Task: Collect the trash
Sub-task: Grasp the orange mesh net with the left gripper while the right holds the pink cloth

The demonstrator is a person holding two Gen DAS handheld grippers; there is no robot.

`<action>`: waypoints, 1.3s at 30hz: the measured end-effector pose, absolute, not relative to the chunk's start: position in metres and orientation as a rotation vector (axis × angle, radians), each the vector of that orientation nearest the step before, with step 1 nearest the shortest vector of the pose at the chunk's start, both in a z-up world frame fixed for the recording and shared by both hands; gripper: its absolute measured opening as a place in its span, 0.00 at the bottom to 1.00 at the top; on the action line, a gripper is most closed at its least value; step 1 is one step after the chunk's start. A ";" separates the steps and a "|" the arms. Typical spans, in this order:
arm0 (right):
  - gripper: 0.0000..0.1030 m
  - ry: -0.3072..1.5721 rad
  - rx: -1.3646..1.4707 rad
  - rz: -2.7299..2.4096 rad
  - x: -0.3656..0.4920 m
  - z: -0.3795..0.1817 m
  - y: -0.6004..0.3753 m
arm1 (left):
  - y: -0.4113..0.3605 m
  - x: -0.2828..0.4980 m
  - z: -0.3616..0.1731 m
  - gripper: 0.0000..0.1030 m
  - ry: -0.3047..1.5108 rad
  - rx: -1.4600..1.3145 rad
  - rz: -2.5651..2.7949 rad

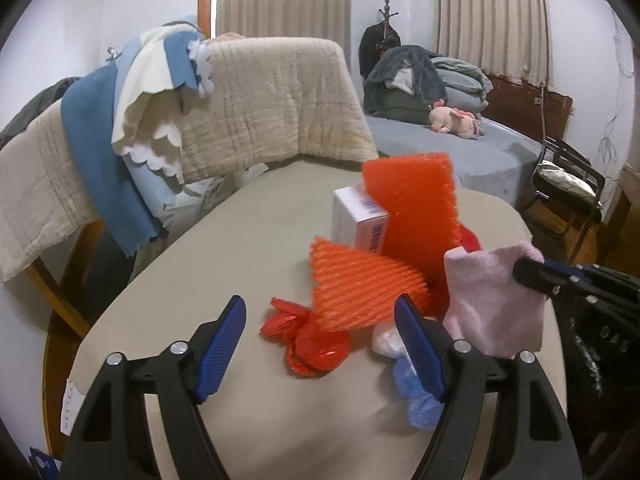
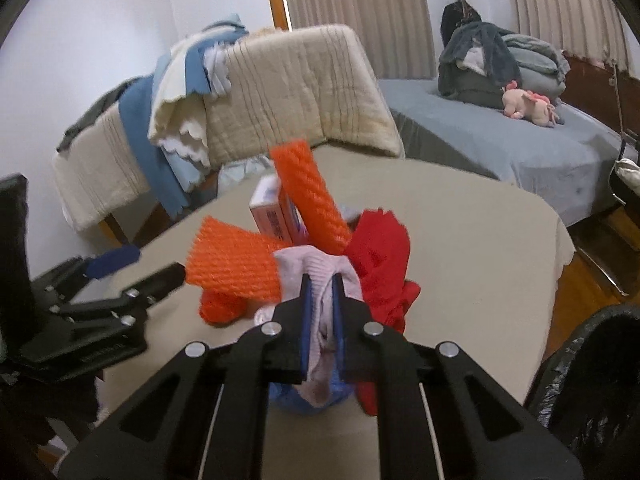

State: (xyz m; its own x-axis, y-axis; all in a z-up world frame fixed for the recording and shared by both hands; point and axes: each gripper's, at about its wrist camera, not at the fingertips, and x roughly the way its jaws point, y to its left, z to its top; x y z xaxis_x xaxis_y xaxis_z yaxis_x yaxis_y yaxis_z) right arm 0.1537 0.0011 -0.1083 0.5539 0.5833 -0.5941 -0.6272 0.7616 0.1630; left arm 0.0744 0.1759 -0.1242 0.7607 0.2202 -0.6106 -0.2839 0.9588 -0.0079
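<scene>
A pile of trash lies on the beige table (image 1: 224,248): two orange foam nets (image 1: 360,284) (image 1: 416,208), a white box (image 1: 356,216), a red plastic wrapper (image 1: 312,340), a blue plastic scrap (image 1: 416,396) and a pale pink cloth piece (image 1: 492,300). My left gripper (image 1: 320,344) stands open low over the table, with the red wrapper lying between its fingers, not pressed. My right gripper (image 2: 320,284) is shut on the pink cloth piece (image 2: 300,268), which hangs lifted off the pile. In the right wrist view the left gripper (image 2: 132,268) shows at the left.
A black trash bag (image 2: 592,380) gapes at the table's right edge. A chair draped with quilts and blue cloth (image 1: 240,92) stands behind the table. A bed with clothes and a plush toy (image 1: 456,120) is at the back right. A folding chair (image 1: 568,184) stands right.
</scene>
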 end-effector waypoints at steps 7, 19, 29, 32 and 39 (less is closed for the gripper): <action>0.08 0.619 -0.056 0.650 0.162 -0.081 -0.025 | 0.153 0.087 -0.107 0.73 0.616 -0.081 0.226; 0.09 0.611 -0.057 0.533 0.204 -0.084 -0.065 | 0.112 0.155 -0.099 0.73 0.587 -0.052 0.201; 0.09 0.652 -0.051 0.516 0.224 -0.101 -0.069 | 0.109 0.199 -0.122 0.60 0.631 -0.038 0.274; 0.09 0.664 -0.048 0.521 0.225 -0.104 -0.068 | 0.112 0.203 -0.126 0.42 0.645 -0.053 0.267; 0.09 0.665 -0.044 0.534 0.219 -0.100 -0.066 | 0.118 0.194 -0.120 0.14 0.625 -0.077 0.259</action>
State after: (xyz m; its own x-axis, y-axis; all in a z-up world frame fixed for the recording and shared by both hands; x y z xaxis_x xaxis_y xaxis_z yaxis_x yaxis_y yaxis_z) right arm 0.2190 -0.0657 -0.0995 0.6580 0.4574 -0.5981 -0.4848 0.8652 0.1283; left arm 0.1941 0.1182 -0.1202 0.7799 0.2161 -0.5875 -0.2625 0.9649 0.0064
